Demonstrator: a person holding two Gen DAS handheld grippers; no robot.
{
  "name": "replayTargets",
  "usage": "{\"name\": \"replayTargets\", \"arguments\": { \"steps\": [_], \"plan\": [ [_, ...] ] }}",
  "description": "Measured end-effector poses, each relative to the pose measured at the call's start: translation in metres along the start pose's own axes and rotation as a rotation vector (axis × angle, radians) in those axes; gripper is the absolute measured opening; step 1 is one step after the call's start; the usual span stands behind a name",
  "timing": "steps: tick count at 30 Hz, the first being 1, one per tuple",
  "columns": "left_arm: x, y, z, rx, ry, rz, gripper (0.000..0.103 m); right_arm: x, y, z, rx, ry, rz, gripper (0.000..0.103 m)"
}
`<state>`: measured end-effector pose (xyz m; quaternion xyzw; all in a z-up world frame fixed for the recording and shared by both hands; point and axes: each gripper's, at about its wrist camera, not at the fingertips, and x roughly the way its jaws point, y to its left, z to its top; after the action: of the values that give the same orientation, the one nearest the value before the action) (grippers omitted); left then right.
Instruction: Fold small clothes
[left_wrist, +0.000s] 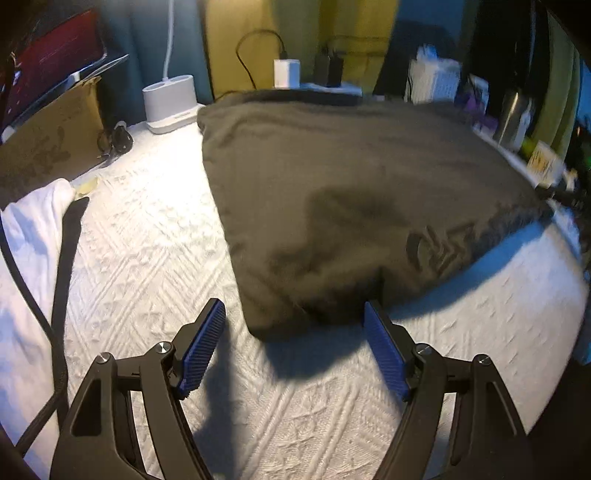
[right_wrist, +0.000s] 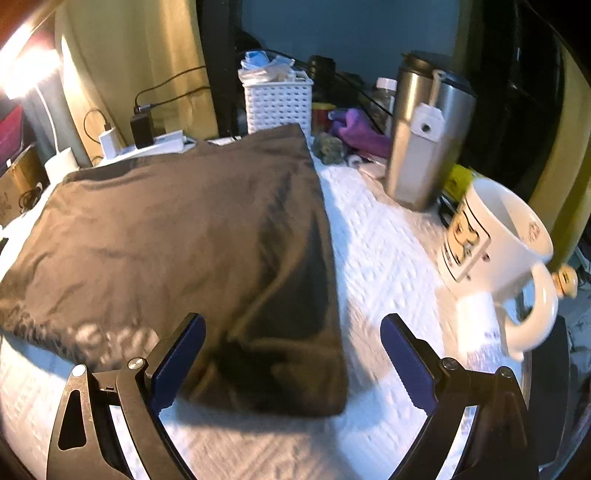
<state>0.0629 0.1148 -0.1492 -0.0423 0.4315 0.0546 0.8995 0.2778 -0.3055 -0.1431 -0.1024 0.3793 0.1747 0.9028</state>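
A dark grey folded garment lies flat on a white textured cloth. It carries a faint dark print near its right edge. My left gripper is open and empty, its blue pads just short of the garment's near left corner. In the right wrist view the same garment fills the left and middle. My right gripper is open and empty, hovering over the garment's near right corner, with the right finger over the white cloth.
A white mug and a steel tumbler stand close on the right. A white basket, chargers and cables line the back. A lamp base, a cardboard box and a white garment sit left.
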Motion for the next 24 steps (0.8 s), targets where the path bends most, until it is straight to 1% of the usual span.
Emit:
{"name": "replayTargets", "arguments": {
  "steps": [2, 6, 11, 13, 14, 15, 16, 17, 18, 19, 20, 21, 22, 23, 24],
  "plan": [
    [0.001, -0.003, 0.000, 0.013, 0.004, 0.017, 0.076, -0.001, -0.004, -0.006, 0.006, 0.009, -0.002, 0.096],
    [0.003, -0.001, 0.002, 0.012, 0.010, 0.024, 0.078, -0.004, -0.011, -0.014, 0.021, 0.014, 0.021, 0.096],
    [0.007, -0.003, 0.007, 0.030, -0.005, 0.057, 0.077, -0.013, -0.025, -0.026, 0.028, 0.010, 0.031, 0.096],
    [0.008, -0.002, 0.008, 0.022, -0.004, 0.043, 0.076, -0.016, -0.030, -0.028, 0.027, 0.008, 0.044, 0.096],
    [0.009, -0.001, 0.007, 0.018, -0.002, 0.034, 0.073, -0.016, -0.031, -0.028, 0.021, 0.011, 0.046, 0.089],
    [0.009, 0.001, 0.007, 0.014, -0.001, 0.016, 0.070, -0.014, -0.033, -0.029, 0.018, 0.019, 0.044, 0.077],
    [0.009, 0.000, 0.007, 0.017, -0.003, 0.015, 0.070, -0.012, -0.034, -0.029, 0.019, 0.027, 0.047, 0.073],
    [0.009, -0.001, 0.007, 0.026, -0.005, 0.015, 0.067, -0.011, -0.036, -0.029, 0.022, 0.035, 0.064, 0.065],
    [0.008, -0.002, 0.007, 0.033, -0.007, 0.010, 0.062, -0.010, -0.035, -0.029, 0.019, 0.040, 0.081, 0.059],
    [0.008, -0.004, 0.007, 0.040, -0.009, 0.004, 0.059, -0.011, -0.034, -0.030, 0.008, 0.037, 0.084, 0.057],
    [0.007, -0.006, 0.007, 0.049, -0.011, -0.005, 0.049, -0.011, -0.032, -0.030, 0.000, 0.039, 0.091, 0.052],
    [0.006, -0.008, 0.007, 0.062, -0.018, -0.018, 0.029, -0.011, -0.029, -0.030, -0.008, 0.040, 0.092, 0.048],
    [0.006, -0.009, 0.007, 0.067, -0.022, -0.022, 0.016, -0.011, -0.026, -0.030, -0.020, 0.038, 0.096, 0.045],
    [0.006, -0.010, 0.008, 0.066, -0.024, -0.022, 0.013, -0.011, -0.023, -0.030, -0.033, 0.038, 0.117, 0.032],
    [0.005, -0.010, 0.009, 0.060, -0.028, -0.020, 0.013, -0.011, -0.022, -0.029, -0.035, 0.039, 0.136, 0.013]
  ]
}}
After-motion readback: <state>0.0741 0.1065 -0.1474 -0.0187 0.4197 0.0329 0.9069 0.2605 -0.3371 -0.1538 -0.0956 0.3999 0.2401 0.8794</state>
